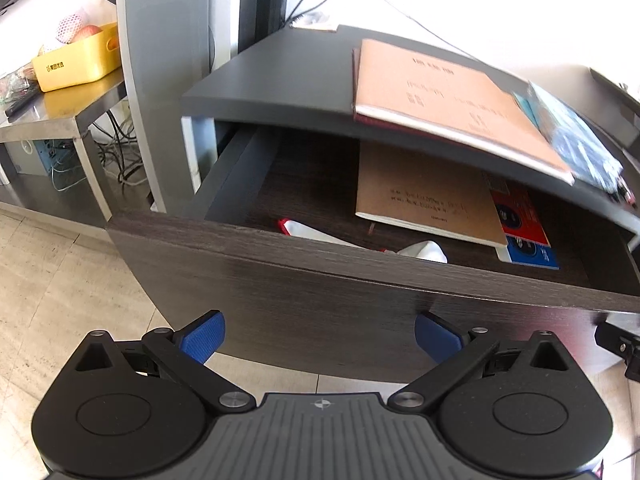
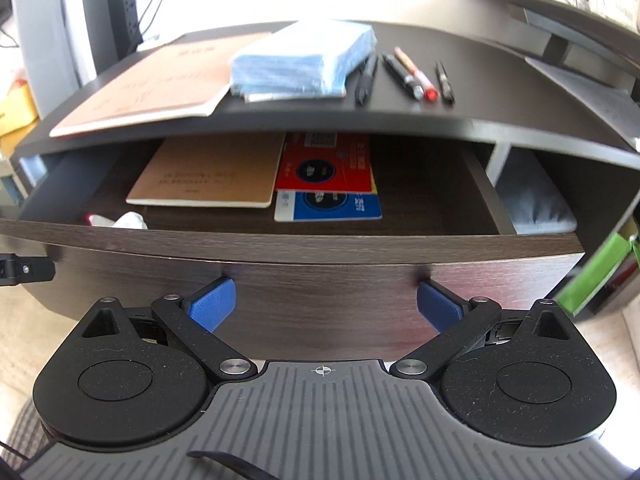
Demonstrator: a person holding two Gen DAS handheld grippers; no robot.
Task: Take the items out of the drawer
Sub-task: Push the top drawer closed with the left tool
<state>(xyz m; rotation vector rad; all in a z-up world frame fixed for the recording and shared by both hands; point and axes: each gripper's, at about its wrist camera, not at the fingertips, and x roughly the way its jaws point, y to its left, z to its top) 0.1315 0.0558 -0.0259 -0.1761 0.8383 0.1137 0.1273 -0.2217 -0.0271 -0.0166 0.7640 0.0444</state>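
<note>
The drawer (image 2: 304, 248) stands pulled out under the bench (image 2: 400, 120). Inside it, a brown notebook (image 2: 208, 176) lies at the left, a red card (image 2: 324, 164) just right of it, overlapping a blue card (image 2: 332, 206) nearer the drawer front. A white cloth (image 2: 128, 220) sits at the front left corner. Both the left hand-held gripper (image 1: 320, 338) and the right hand-held gripper (image 2: 326, 304) hang before the drawer front, fingers spread apart, empty.
</note>
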